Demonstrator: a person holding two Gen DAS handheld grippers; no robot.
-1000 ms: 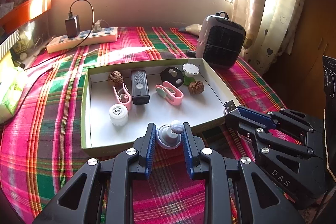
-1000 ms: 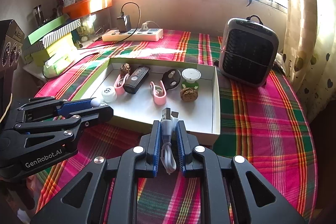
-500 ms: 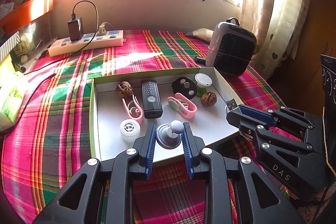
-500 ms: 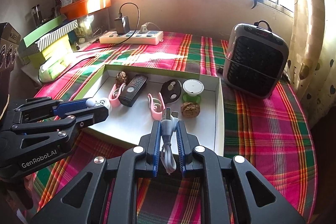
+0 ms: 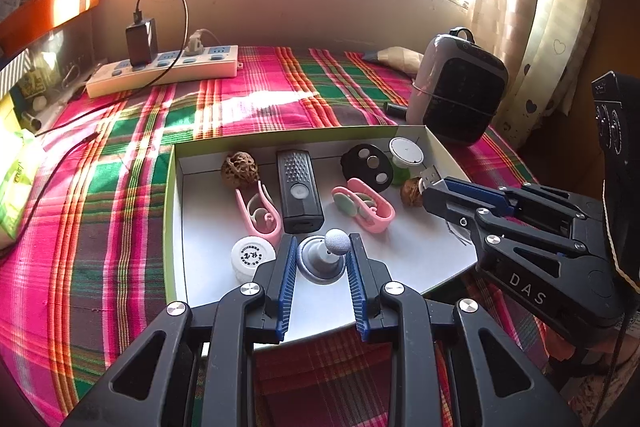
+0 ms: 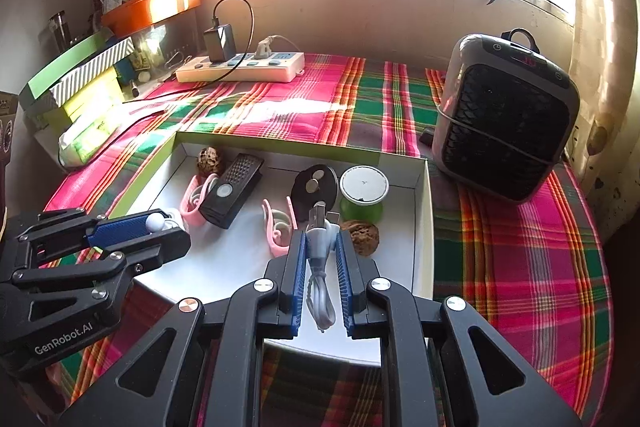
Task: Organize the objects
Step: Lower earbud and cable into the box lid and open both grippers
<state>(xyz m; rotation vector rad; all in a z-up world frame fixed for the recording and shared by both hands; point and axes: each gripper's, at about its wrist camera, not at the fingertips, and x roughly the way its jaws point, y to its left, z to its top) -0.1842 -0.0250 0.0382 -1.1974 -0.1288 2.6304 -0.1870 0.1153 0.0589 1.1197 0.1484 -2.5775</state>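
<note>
My left gripper [image 5: 320, 255] is shut on a small grey knob with a round white tip [image 5: 322, 255], held over the near part of a shallow white box with a green rim [image 5: 170, 187]. My right gripper [image 6: 319, 247] is shut on a white USB cable [image 6: 318, 239], its metal plug pointing forward over the box's right side [image 6: 424, 227]. In the box lie two walnuts [image 5: 240, 167], a black remote [image 5: 299, 191], two pink clips [image 5: 364, 207], a black oval disc [image 5: 367, 163], a white-lidded green jar [image 5: 404, 157] and a white bottle cap [image 5: 252, 255].
A small heater [image 6: 504, 119] stands right of the box. A white power strip with a black charger [image 5: 164, 67] lies at the back. Stacked boxes and an orange tray [image 6: 120, 39] sit on the left. The plaid cloth covers the table.
Both grippers have moved forward over the box with their objects still held; the box now sits closer and lower in both views.
</note>
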